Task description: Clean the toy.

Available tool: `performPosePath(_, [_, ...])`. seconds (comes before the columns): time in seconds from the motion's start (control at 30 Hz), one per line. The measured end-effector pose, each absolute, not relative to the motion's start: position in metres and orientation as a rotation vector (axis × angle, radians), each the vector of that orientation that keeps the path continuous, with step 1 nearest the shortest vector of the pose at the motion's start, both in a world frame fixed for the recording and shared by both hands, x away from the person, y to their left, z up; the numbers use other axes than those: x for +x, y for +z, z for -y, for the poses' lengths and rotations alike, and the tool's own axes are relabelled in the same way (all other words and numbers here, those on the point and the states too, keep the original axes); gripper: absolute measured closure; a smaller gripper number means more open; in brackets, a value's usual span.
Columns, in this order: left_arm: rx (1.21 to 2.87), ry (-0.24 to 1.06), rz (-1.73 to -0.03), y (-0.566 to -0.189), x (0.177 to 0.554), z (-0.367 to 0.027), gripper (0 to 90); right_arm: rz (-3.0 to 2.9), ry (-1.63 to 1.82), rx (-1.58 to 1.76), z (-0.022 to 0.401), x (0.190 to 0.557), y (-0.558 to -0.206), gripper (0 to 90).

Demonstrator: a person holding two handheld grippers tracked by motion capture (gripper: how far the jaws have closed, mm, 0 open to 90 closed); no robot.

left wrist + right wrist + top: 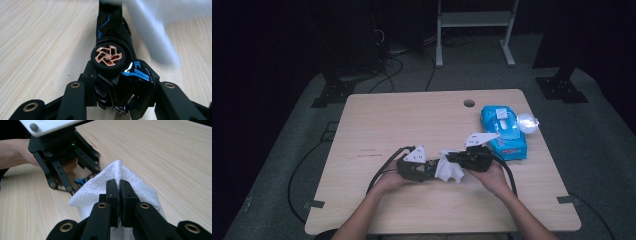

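High view: I see the toy car held low over the tabletop, near its front edge, with the white wipe draped against it; the blue wipe pack lies to the right.

Left gripper view: left tongs closed on the car's rear, behind the copper-spoked wheel. I judge the car rigid, light and glossy, so slippery; the body is the best place to hold it.

Right gripper view: right tongs pinched tight on a fold of the wipe. Soft, limp, weightless; any gathered ridge serves.
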State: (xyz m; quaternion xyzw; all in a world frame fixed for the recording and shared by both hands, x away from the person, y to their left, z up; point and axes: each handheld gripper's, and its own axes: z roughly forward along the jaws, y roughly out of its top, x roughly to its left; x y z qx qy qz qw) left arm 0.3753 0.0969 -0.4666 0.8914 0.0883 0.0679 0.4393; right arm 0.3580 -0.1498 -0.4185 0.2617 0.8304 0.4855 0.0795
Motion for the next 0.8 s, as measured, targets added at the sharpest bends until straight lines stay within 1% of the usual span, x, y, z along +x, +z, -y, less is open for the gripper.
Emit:
performPosePath(0.03, [2.215, 0.169, -0.219, -0.467, 0.375, -0.097, 58.1, -2.484, 1.452, 0.783, 0.15, 0.358, -0.419, 86.0])
performPosePath(0.17, [2.215, 0.166, -0.228, -0.468, 0.376, -0.099, 58.0, -2.537, 1.42, 0.722, 0.114, 0.364, -0.423, 85.9])
performPosePath(0.27, [2.21, 0.15, -0.242, -0.469, 0.377, -0.101, 57.1, -2.548, 1.409, 0.74, 0.111, 0.367, -0.427, 86.0])
performPosePath(0.3, [2.218, 0.148, -0.298, -0.468, 0.379, -0.104, 48.6, -2.541, 1.399, 0.746, 0.115, 0.368, -0.427, 86.0])
performPosePath(0.33, [2.224, 0.14, -0.326, -0.468, 0.38, -0.105, 44.3, -2.534, 1.392, 0.753, 0.116, 0.369, -0.427, 86.0])
performPosePath(0.37, [2.223, 0.13, -0.329, -0.467, 0.381, -0.108, 43.9, -2.529, 1.388, 0.757, 0.119, 0.369, -0.427, 85.9])
performPosePath(0.4, [2.22, 0.122, -0.319, -0.467, 0.381, -0.11, 47.7, -2.527, 1.384, 0.772, 0.122, 0.369, -0.427, 85.9])
performPosePath(0.47, [2.213, 0.104, -0.319, -0.465, 0.381, -0.113, 50.0, -2.521, 1.377, 0.779, 0.126, 0.37, -0.427, 85.9])
performPosePath(0.5, [2.213, 0.104, -0.319, -0.465, 0.381, -0.113, 53.7, -2.518, 1.375, 0.787, 0.126, 0.37, -0.426, 85.9])
performPosePath(0.53, [2.205, 0.097, -0.302, -0.464, 0.38, -0.114, 53.7, -2.518, 1.375, 0.787, 0.126, 0.37, -0.426, 85.9])
performPosePath(0.57, [2.208, 0.12, -0.285, -0.463, 0.379, -0.113, 57.5, -2.516, 1.374, 0.783, 0.126, 0.37, -0.426, 85.9])
performPosePath(0.6, [2.21, 0.143, -0.272, -0.463, 0.377, -0.111, 57.9, -2.519, 1.386, 0.771, 0.121, 0.368, -0.424, 85.9])
performPosePath(0.8, [2.208, 0.133, -0.288, -0.463, 0.378, -0.11, 58.0, -2.545, 1.41, 0.709, 0.094, 0.365, -0.427, 85.9])
